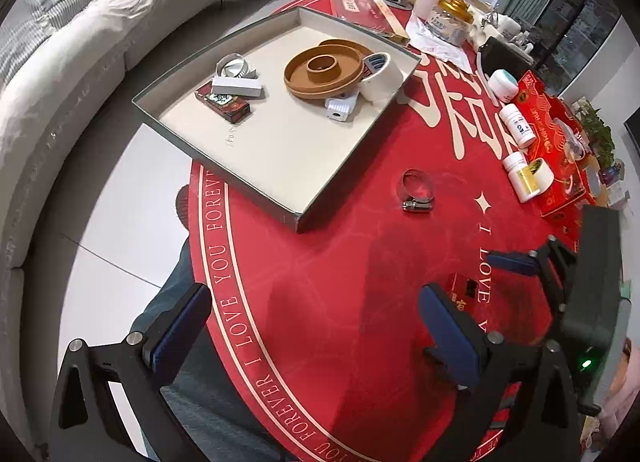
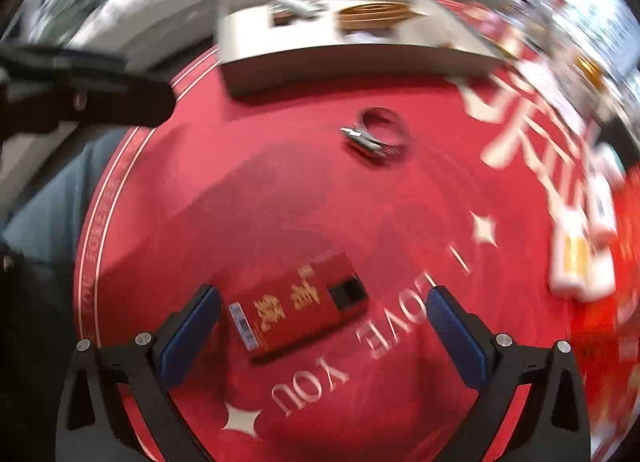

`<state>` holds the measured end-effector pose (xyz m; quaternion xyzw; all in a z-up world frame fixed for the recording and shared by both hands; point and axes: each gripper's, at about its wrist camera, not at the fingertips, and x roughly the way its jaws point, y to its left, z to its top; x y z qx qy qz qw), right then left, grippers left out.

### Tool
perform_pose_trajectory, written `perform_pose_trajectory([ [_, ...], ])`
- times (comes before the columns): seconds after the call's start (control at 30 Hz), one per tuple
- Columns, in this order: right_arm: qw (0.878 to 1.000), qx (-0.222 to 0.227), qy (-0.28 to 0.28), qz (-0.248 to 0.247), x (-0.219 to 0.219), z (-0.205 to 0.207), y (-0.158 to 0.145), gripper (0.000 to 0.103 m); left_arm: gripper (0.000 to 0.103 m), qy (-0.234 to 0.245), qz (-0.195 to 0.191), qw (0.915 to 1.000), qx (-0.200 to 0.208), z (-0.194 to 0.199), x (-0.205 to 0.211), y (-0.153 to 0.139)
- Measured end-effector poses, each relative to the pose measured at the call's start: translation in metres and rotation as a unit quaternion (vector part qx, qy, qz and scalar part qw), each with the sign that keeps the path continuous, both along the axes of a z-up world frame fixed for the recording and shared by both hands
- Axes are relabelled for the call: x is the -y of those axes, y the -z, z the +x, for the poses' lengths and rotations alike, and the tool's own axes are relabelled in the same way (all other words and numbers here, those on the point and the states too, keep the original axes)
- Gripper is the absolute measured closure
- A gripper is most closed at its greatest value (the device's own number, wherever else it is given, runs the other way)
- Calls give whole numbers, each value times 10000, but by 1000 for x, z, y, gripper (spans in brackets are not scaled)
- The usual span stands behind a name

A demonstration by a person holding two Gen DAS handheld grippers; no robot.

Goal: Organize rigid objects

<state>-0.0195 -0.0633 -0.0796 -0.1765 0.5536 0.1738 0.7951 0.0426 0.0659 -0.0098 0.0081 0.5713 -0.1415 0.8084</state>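
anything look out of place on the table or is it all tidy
Two things still lie loose on the red tablecloth outside the gray tray: a metal hose clamp and a small red box between the open right gripper fingers. The tray itself overhangs the table edge.

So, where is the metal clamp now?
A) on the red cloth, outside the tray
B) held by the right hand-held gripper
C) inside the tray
A: the clamp lies on the red cloth, apart from the tray, with no gripper touching it.
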Motion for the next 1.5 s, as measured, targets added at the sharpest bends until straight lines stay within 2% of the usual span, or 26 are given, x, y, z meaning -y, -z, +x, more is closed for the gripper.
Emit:
perform_pose_trajectory([
  [0.07, 9996, -78, -257, -10, -6, 3, 5, 1, 0, -9, 5, 10000, -18, 4, 0, 0],
  [0.13, 9992, -214, -297, 151, -6, 5, 7, 8, 0, -11, -57, 10000, -57, 9, 0, -1],
  [0.2, 9995, -162, -202, 175, -4, 4, 3, 29, 0, 51, -99, 9999, -107, 14, 5, -1],
  [0.33, 9996, -147, 234, 68, 11, -7, -2, 30, 0, 233, -42, 9997, -50, 19, 30, -2],
  [0.4, 9968, -21, 805, 26, 31, -14, -6, 30, 0, 420, -39, 9991, 17, 21, 54, -2],
  [0.53, 9724, 84, 2297, 397, 88, -29, -21, 30, 0, 683, 370, 9965, 298, 32, 106, 10],
  [0.63, 9578, 111, 2829, 501, 107, -37, -27, 29, 0, 726, 692, 9940, 445, 45, 131, 28],
  [0.77, 9481, 89, 3110, 649, 116, -45, -36, 29, 0, 689, 956, 9927, 272, 61, 143, 56],
  [0.9, 9402, 76, 3296, 852, 122, -46, -37, 29, 0, 564, 694, 9958, 200, 66, 138, 62],
  [1.03, 9322, 75, 3458, 1070, 123, -46, -44, 29, 0, 651, 757, 9950, 62, 71, 141, 63],
  [1.07, 9307, 89, 3484, 1115, 122, -45, -47, 29, 3, 712, 780, 9944, -39, 74, 143, 64],
  [1.13, 9293, 156, 3512, 1132, 120, -44, -54, 29, 23, 741, 752, 9944, 17, 72, 144, 58],
  [1.17, 9293, 196, 3519, 1107, 118, -45, -58, 29, 54, 763, 717, 9944, 108, 71, 142, 52],
  [1.2, 9292, 235, 3526, 1088, 117, -45, -62, 29, 65, 818, 713, 9940, 119, 69, 142, 50],
  [1.27, 9278, 302, 3559, 1077, 115, -47, -70, 29, 65, 813, 576, 9950, -92, 68, 136, 47],
  [1.3, 9272, 316, 3570, 1089, 115, -48, -72, 29, 65, 773, 533, 9956, -76, 66, 132, 44],
  [1.5, 9238, 586, 3647, 1006, 108, -45, -94, 29, 65, 600, 105, 9971, 464, 38, 102, -19],
])
